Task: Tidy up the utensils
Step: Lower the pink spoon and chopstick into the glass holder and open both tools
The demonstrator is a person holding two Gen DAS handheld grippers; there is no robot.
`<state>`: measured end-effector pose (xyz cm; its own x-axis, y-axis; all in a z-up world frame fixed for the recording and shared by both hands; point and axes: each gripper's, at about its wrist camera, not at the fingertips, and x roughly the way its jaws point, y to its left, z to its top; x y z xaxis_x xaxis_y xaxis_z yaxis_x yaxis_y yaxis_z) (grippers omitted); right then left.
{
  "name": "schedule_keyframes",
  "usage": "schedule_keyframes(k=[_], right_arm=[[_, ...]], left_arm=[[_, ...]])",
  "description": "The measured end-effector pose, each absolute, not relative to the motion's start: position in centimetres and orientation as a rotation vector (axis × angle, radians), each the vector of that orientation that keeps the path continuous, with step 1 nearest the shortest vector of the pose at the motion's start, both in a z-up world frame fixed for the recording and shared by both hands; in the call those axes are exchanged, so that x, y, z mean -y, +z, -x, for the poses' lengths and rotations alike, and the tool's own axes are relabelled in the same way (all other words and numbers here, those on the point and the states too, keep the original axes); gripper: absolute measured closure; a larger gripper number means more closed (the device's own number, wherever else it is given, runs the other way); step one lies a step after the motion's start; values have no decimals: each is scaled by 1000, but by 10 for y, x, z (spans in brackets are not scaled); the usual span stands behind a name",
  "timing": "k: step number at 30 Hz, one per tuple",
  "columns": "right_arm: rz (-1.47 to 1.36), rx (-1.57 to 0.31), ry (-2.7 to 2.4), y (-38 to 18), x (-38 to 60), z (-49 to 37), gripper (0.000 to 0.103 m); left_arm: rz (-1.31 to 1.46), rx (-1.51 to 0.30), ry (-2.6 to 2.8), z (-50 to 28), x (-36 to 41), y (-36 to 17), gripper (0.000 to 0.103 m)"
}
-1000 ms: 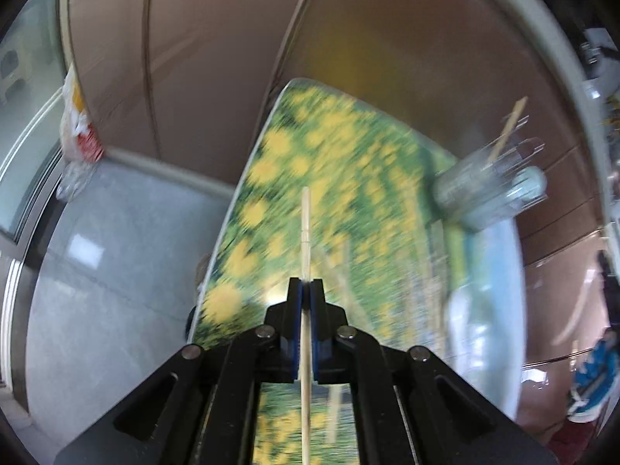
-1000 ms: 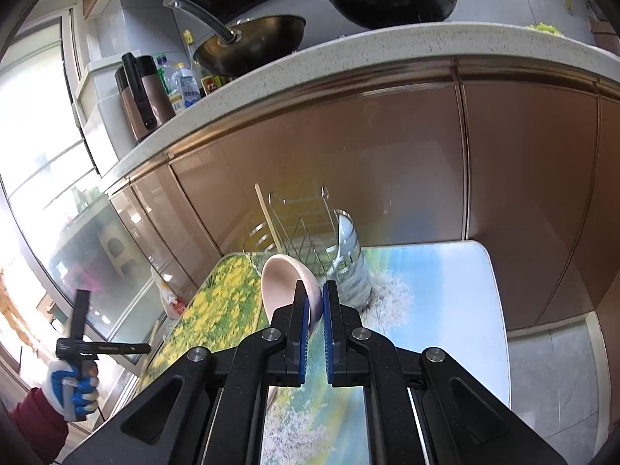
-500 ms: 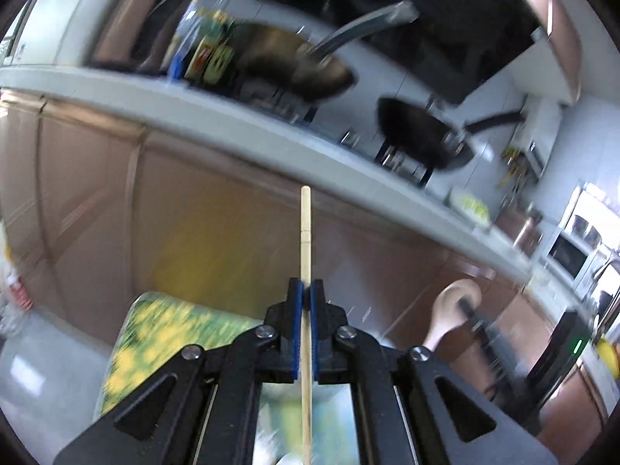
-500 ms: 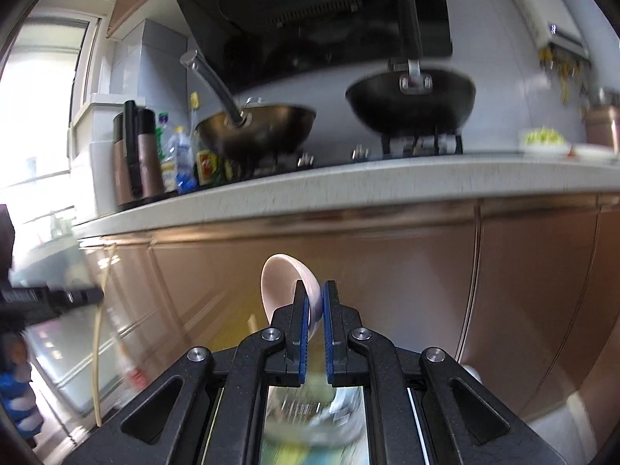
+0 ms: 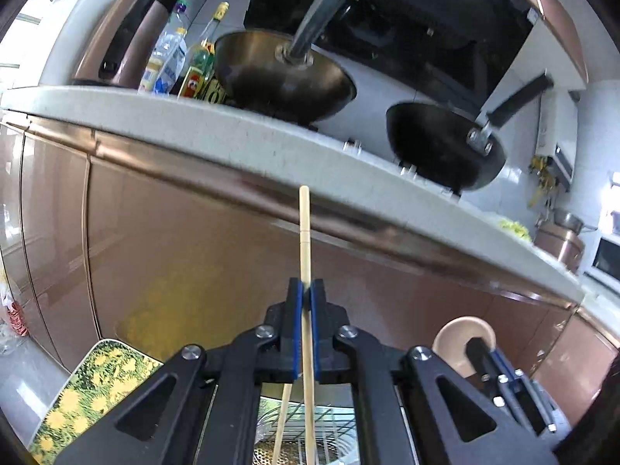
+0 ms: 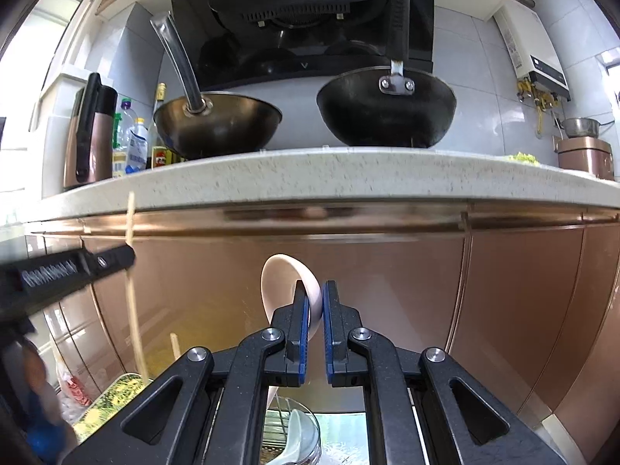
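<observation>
Chopstick (image 5: pixel 305 240) clamped, left hand-held gripper (image 5: pixel 305 290) | spoon (image 6: pixel 288 290) clamped, right hand-held gripper (image 6: pixel 314 290) | both raised off table

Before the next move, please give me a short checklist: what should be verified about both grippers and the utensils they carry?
1. Left gripper clamps the chopstick: ok, pads shut on it, stick pointing up.
2. Right gripper holds the pink spoon: ok, bowl of the spoon sticks out above the fingertips.
3. Utensil holder is in view below: ok, though mostly hidden by the gripper body; one white spoon already lies in it.
4. Another chopstick already stands in the holder: ok.
5. Chopstick tip is aligned over a free slot: cannot tell.
6. Grippers are apart from each other: ok, seen side by side with a gap.
</observation>
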<state>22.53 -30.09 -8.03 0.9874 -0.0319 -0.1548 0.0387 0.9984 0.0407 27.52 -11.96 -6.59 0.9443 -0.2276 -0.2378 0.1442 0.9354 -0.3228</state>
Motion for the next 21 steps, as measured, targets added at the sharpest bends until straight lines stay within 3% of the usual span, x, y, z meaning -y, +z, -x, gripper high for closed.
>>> schedule_keyframes(k=[5, 9, 21], right_arm=[[-31, -180, -24, -100, 301, -228, 91], [-41, -193, -20, -105, 303, -227, 87], [-12, -138, -20, -67, 298, -190, 82]], left_arm=[[279, -297, -193, -280, 124, -89, 96], [258, -294, -205, -273, 124, -87, 80], [190, -253, -182, -230, 92, -36, 76]])
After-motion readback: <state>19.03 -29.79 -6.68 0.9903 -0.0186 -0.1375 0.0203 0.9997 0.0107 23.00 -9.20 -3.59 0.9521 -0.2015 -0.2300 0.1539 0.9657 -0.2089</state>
